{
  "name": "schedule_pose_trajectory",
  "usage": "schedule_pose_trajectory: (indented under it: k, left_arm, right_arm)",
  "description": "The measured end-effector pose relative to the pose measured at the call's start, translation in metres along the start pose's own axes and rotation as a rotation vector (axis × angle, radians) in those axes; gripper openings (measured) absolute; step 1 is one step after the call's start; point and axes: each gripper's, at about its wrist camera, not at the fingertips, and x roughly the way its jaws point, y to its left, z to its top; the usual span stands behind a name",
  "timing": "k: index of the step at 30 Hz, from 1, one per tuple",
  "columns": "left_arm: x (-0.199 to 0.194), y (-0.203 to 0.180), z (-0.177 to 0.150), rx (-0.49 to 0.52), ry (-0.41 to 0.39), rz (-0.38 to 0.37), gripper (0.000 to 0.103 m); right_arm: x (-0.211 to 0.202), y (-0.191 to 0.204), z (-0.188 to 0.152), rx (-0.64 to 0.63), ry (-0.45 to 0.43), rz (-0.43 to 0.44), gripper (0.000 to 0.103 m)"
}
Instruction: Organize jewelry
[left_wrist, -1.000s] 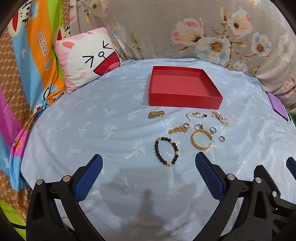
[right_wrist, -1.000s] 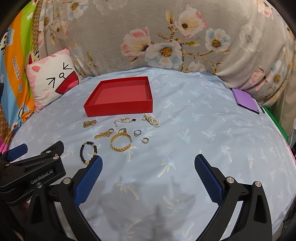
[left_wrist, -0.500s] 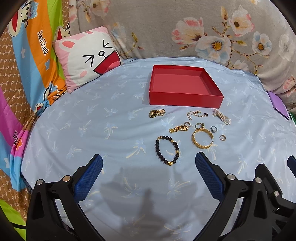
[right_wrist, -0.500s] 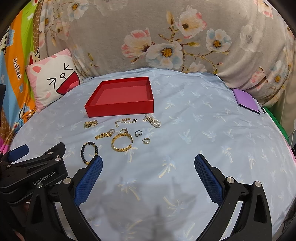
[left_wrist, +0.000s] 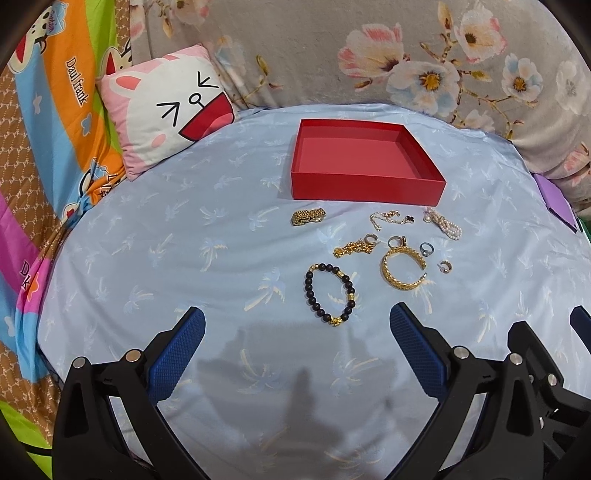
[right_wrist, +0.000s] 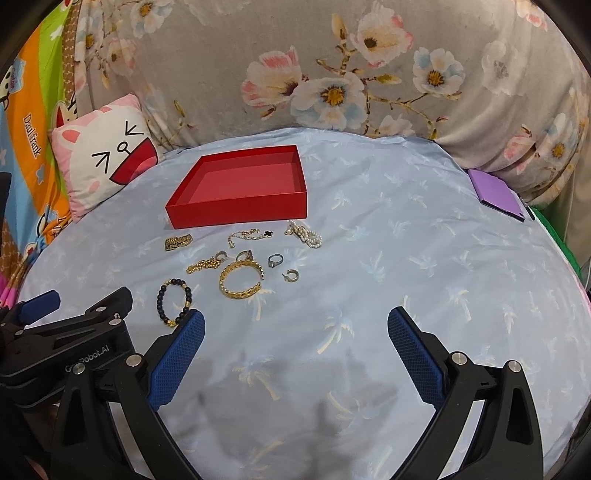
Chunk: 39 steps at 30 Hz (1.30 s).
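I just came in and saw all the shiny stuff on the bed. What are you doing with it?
A person is about to tidy jewelry into the red box, which has nothing in it yet. The left hand-held gripper and right hand-held gripper are both open and hold nothing. Every piece lies on the blue sheet in front of the box, such as the black bead bracelet, the gold bangle and the pearl piece.
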Motion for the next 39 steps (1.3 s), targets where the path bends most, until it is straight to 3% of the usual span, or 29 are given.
schedule_pose_trajectory:
  k: [20,25,39]
  left_arm:
    - [0.077,0.003,0.003,-0.010,0.130,-0.009,0.098]
    - [0.087,-0.001,0.007,-0.005,0.134,-0.002,0.098]
    - [0.124,0.009,0.031,-0.018,0.154,0.025,0.098]
  right_arm:
    - [0.073,-0.019,0.003,0.024,0.125,0.031,0.090]
    - [0.096,-0.028,0.020,0.026,0.108,0.021,0.086]
    - [0.186,-0.031,0.074,0.028,0.123,0.101,0.066]
